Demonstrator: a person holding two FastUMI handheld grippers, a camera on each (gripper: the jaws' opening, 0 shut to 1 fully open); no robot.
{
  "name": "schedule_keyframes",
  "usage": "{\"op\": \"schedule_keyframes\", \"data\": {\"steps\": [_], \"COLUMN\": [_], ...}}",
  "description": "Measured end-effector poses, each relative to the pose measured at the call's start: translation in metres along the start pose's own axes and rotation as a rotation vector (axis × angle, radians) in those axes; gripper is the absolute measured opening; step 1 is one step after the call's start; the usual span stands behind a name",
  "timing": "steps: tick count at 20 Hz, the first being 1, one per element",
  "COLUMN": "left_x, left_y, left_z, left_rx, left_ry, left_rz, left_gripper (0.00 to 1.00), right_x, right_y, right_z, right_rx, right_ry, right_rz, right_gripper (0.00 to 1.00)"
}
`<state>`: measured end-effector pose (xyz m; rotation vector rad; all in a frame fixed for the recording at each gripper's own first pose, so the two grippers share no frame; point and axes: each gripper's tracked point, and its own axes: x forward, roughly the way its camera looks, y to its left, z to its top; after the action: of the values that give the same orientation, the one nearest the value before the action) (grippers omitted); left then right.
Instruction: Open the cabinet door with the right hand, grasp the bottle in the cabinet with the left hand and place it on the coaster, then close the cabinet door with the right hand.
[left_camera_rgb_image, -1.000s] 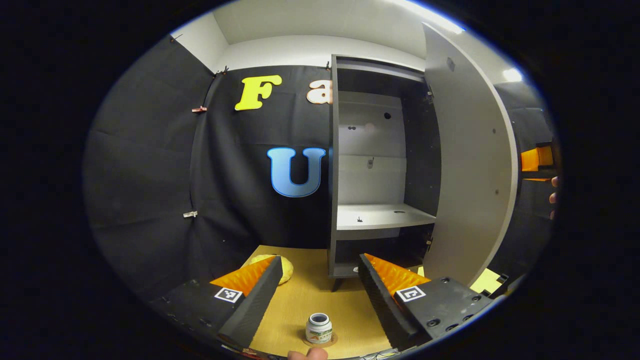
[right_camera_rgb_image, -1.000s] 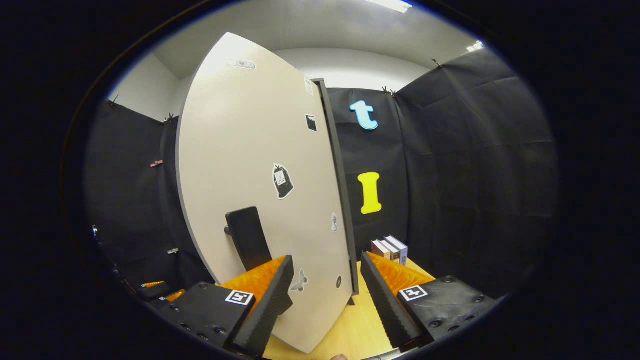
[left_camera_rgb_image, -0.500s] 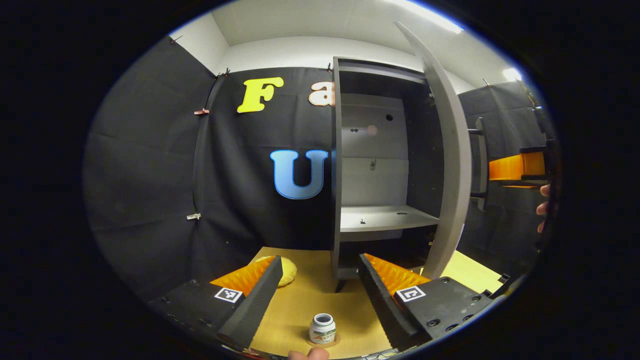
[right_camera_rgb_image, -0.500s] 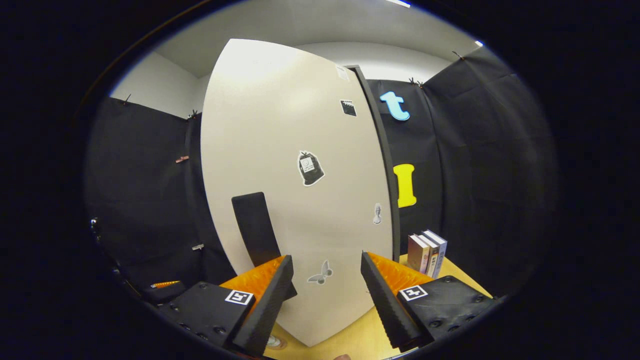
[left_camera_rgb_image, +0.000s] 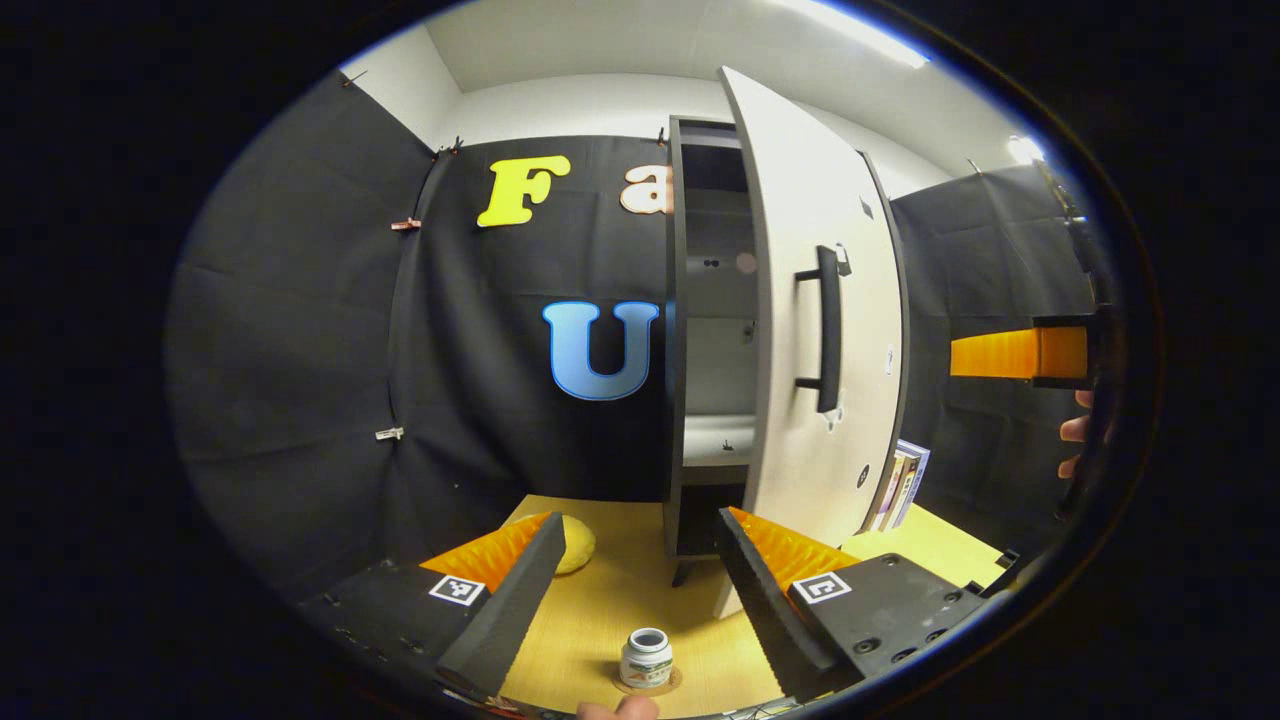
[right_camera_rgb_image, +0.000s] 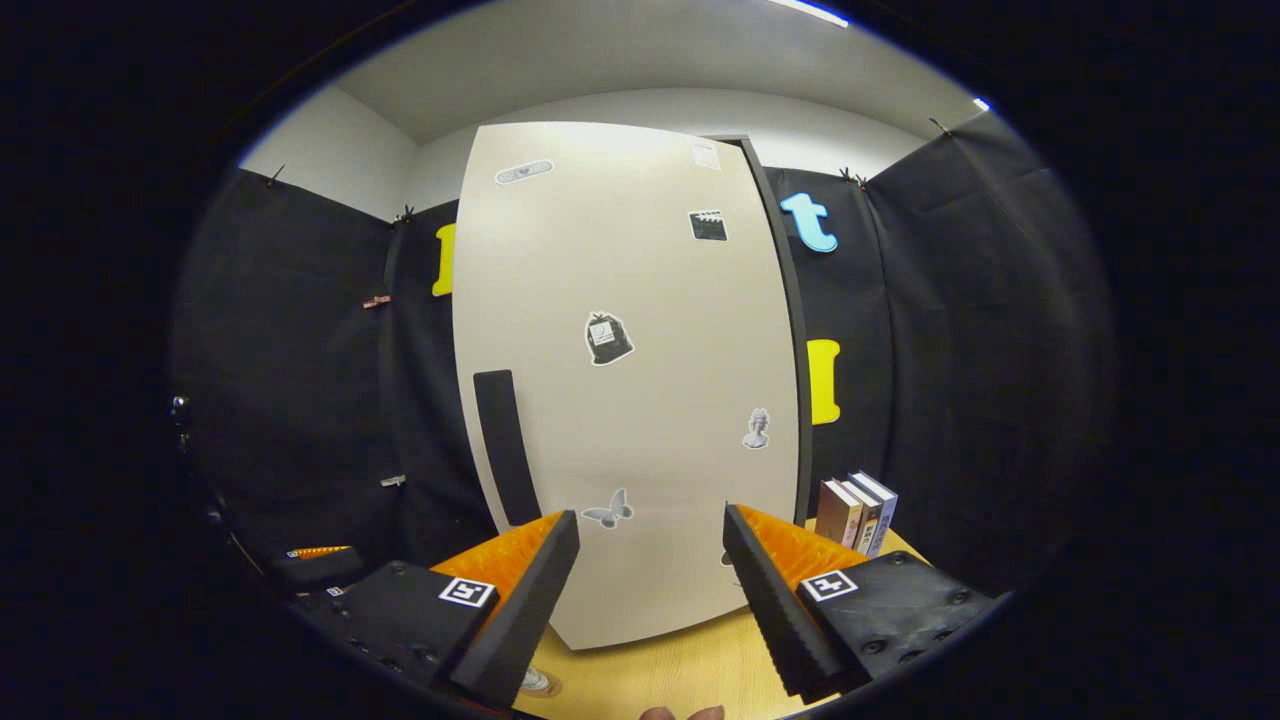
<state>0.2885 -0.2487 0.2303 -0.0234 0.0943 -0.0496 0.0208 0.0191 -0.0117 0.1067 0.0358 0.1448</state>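
The small white bottle (left_camera_rgb_image: 645, 657) stands upright on the round coaster (left_camera_rgb_image: 648, 684) on the wooden table, near me and between my left gripper's fingers but lower; the left gripper (left_camera_rgb_image: 630, 560) is open and holds nothing. The cabinet door (left_camera_rgb_image: 812, 330) hangs partly shut, its dark handle (left_camera_rgb_image: 828, 330) facing me, with a narrow gap onto the shelves (left_camera_rgb_image: 712, 330). In the right gripper view the door (right_camera_rgb_image: 630, 380) with stickers stands straight ahead, its handle (right_camera_rgb_image: 505, 445) at left. My right gripper (right_camera_rgb_image: 650, 570) is open just before the door's lower face; contact is unclear.
A yellow lump (left_camera_rgb_image: 577, 543) lies on the table left of the cabinet. Books (right_camera_rgb_image: 855, 510) stand upright right of the cabinet. The right gripper (left_camera_rgb_image: 1015, 353) and a hand (left_camera_rgb_image: 1070, 440) show at the far right of the left gripper view.
The door has swung from wide open to nearly shut, covering most of the shelves. The right gripper followed its face. Bottle, coaster and left gripper stayed put.
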Motion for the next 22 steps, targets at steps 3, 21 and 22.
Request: {"op": "schedule_keyframes", "data": {"steps": [3,21,22], "left_x": [-0.001,0.014,0.016], "left_y": [-0.001,-0.039,-0.041], "left_z": [-0.001,0.053,0.057], "left_rx": [0.001,0.015,0.015], "left_ry": [0.000,-0.055,-0.059], "left_rz": [-0.002,-0.062,-0.064], "left_gripper": [0.96,0.96,0.95], "right_x": [-0.002,-0.017,-0.018], "right_y": [-0.006,-0.043,-0.045], "right_z": [0.001,0.001,0.002], "right_rx": [-0.022,-0.064,-0.071], "right_ry": [-0.012,-0.041,-0.044], "right_rz": [-0.017,-0.106,-0.112], "right_gripper": [0.96,0.96,0.96]}}
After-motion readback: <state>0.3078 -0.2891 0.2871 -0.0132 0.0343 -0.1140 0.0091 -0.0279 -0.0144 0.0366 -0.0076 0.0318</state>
